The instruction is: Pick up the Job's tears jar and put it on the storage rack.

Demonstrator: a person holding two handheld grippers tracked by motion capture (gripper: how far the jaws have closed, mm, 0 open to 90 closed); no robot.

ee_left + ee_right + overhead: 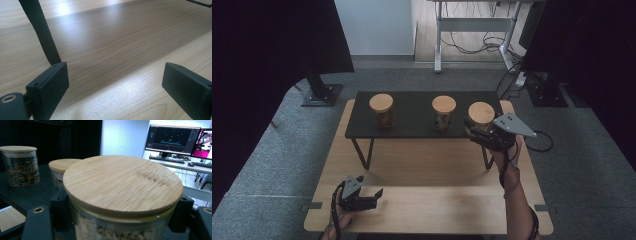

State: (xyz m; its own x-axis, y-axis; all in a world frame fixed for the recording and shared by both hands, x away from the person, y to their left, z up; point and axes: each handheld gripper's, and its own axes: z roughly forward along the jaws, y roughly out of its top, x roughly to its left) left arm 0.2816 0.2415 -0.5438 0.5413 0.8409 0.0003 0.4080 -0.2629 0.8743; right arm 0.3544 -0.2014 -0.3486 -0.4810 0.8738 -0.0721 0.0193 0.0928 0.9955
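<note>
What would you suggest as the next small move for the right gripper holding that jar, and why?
Probably lift it straight up a little: the right gripper is shut on the rightmost jar, which sits near the end of the black shelf, with a neighbouring jar close by.

The high view is dim and soft, with black corners and a little daylight on the floor at the top, and the dark shelf [422, 112] casts a broad shadow on the wooden table [427, 200]. In the left gripper view, pale glare streaks the tabletop beside that shadow band. The right gripper view is sharp on the near jar's wooden lid [122, 185], blurring toward glowing monitors [172, 140].
</note>
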